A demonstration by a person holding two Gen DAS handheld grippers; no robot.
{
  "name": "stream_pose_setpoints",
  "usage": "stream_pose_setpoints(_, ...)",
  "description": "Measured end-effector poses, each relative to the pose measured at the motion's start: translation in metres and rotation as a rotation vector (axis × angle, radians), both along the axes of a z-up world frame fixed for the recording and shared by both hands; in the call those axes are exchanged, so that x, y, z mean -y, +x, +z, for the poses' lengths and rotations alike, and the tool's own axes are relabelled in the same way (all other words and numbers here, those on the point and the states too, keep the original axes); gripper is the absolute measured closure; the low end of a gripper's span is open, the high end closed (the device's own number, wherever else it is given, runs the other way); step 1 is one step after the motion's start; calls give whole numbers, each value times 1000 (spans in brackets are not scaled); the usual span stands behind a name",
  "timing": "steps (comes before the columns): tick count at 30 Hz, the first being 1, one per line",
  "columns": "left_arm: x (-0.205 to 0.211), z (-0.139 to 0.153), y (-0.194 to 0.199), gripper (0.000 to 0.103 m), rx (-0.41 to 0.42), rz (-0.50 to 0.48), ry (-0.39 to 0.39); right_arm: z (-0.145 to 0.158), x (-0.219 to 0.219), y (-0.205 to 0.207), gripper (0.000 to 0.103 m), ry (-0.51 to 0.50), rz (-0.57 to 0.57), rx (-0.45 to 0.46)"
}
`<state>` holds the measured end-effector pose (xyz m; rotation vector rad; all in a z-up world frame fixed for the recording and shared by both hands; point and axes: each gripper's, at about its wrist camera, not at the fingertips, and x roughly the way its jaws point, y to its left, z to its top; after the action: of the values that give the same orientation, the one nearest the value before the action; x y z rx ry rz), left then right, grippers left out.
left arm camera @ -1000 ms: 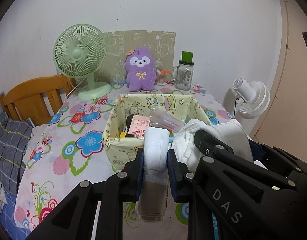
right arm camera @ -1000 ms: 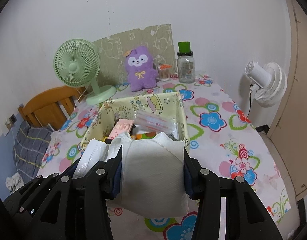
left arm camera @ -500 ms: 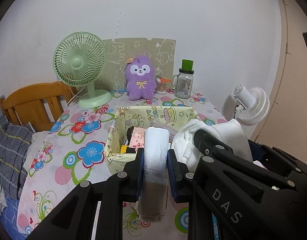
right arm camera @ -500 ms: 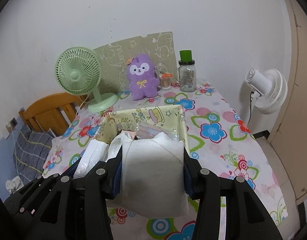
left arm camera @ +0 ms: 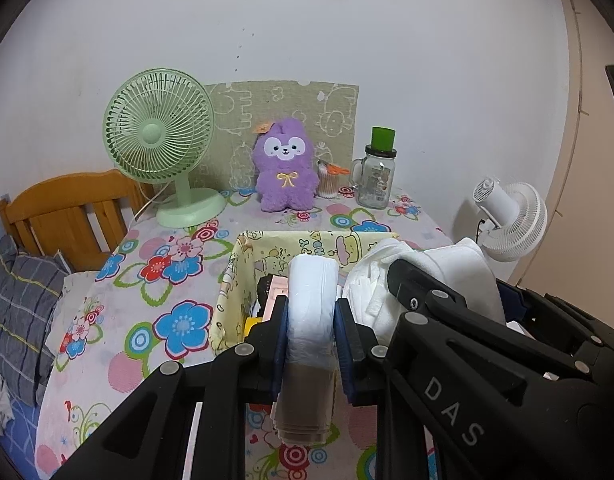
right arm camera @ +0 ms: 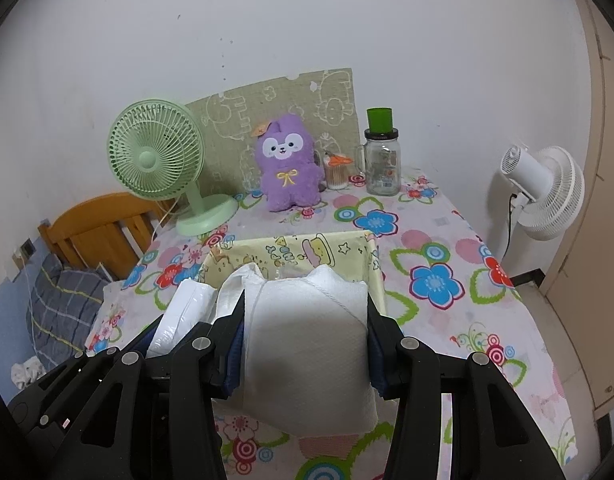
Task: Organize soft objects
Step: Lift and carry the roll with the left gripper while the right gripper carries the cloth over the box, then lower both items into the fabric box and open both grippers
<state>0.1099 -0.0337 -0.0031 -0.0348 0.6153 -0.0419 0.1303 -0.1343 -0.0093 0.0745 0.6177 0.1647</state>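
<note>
My left gripper is shut on a narrow white plastic-wrapped pack, held upright above the near wall of the yellow cartoon-print fabric basket. My right gripper is shut on a wide white soft pack of tissue, which hides most of the basket behind it. In the left wrist view the right gripper and its white pack sit close at the right. In the right wrist view the left gripper's pack shows at the left. A purple plush toy stands at the table's back.
The flowered tablecloth covers the table. A green desk fan, a jar with a green lid and a small cup of swabs line the back by the wall. A wooden bed frame is left; a white fan right.
Both grippers have drawn back and up from the basket with their packs still held. The basket and the things at the back look smaller and lower in both views.
</note>
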Motion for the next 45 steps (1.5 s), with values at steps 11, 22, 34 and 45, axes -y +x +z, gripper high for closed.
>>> stream_pose_setpoints(11, 0, -2, 23, 82, 3, -9, 18, -3, -3, 26, 51, 0, 2, 0)
stream_pose_setpoints(22, -1, -12, 49, 82, -14, -10, 23, -12, -3, 54, 51, -1, 7, -18)
stream_pose_setpoints(34, -1, -23, 75, 82, -31, -18, 32, -24, -4, 85, 48, 0, 17, -44)
stream_pose_setpoints(45, -5, -34, 90, 82, -42, -16, 18, -35, -5, 101, 48, -5, 19, -64)
